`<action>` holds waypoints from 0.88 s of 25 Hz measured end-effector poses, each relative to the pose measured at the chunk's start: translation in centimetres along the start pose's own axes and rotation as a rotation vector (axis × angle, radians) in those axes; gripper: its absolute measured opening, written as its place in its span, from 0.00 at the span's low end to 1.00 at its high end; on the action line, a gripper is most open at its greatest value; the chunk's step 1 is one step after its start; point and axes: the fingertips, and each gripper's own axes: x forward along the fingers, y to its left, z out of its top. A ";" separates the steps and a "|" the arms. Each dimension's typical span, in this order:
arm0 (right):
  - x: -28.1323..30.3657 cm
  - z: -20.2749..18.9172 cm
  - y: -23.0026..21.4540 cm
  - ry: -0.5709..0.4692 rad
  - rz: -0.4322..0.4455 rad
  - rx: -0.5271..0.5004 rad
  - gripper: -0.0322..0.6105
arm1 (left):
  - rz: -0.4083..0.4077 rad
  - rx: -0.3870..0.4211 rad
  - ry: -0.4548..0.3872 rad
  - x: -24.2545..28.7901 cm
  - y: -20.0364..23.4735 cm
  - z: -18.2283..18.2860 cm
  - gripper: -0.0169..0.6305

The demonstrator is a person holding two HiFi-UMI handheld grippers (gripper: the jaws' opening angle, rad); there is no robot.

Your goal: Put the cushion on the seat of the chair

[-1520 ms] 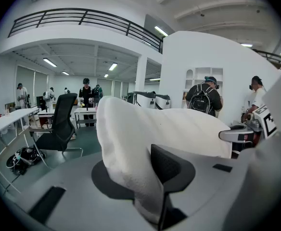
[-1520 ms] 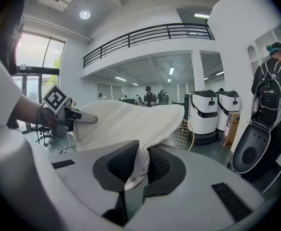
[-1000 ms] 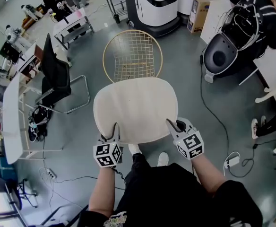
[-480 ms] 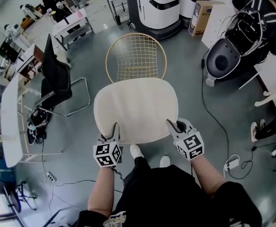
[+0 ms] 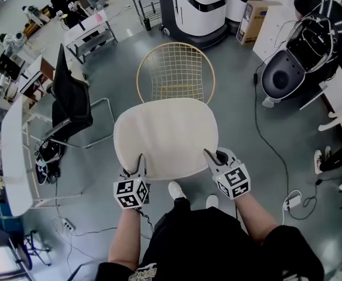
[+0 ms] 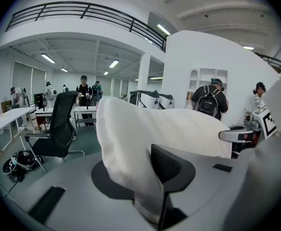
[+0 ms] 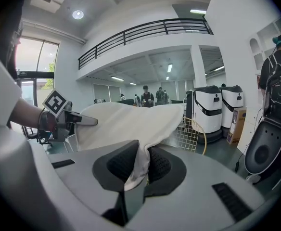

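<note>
I hold a cream cushion [image 5: 166, 134] flat in the air between both grippers. My left gripper [image 5: 140, 160] is shut on its near left edge, and the cushion [image 6: 131, 148] fills the jaws in the left gripper view. My right gripper [image 5: 209, 156] is shut on the near right edge, where the cushion [image 7: 139, 162] is pinched thin between the pads. The gold wire chair [image 5: 175, 74] stands on the floor just beyond the cushion's far edge, its seat partly hidden by it. The same chair [image 7: 192, 134] shows past the cushion in the right gripper view.
A black office chair [image 5: 70, 95] stands at the left beside white desks [image 5: 13, 151]. White machines [image 5: 199, 4] stand behind the wire chair. A dark pod-shaped seat [image 5: 288, 69] and a cable [image 5: 276, 157] lie to the right. People stand in the far left corner.
Both grippers have carried the cushion forward toward the wire chair; the floor and my feet have slid back in the head view. Both grips stay the same.
</note>
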 end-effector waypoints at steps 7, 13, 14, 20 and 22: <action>5.2 1.7 1.5 -0.002 -0.013 0.007 0.12 | -0.009 0.002 0.003 2.2 5.2 1.2 0.21; 8.3 3.3 3.2 -0.004 -0.036 0.002 0.12 | -0.031 0.004 -0.010 2.9 9.0 2.6 0.22; 8.7 3.6 3.4 -0.007 -0.041 0.001 0.12 | -0.036 0.008 -0.014 3.0 9.5 2.9 0.22; 10.4 5.0 3.7 -0.015 -0.057 -0.016 0.12 | -0.054 0.015 -0.034 3.8 11.2 4.2 0.22; 10.8 5.3 3.5 -0.016 -0.062 -0.018 0.12 | -0.061 0.016 -0.037 4.2 11.5 4.5 0.22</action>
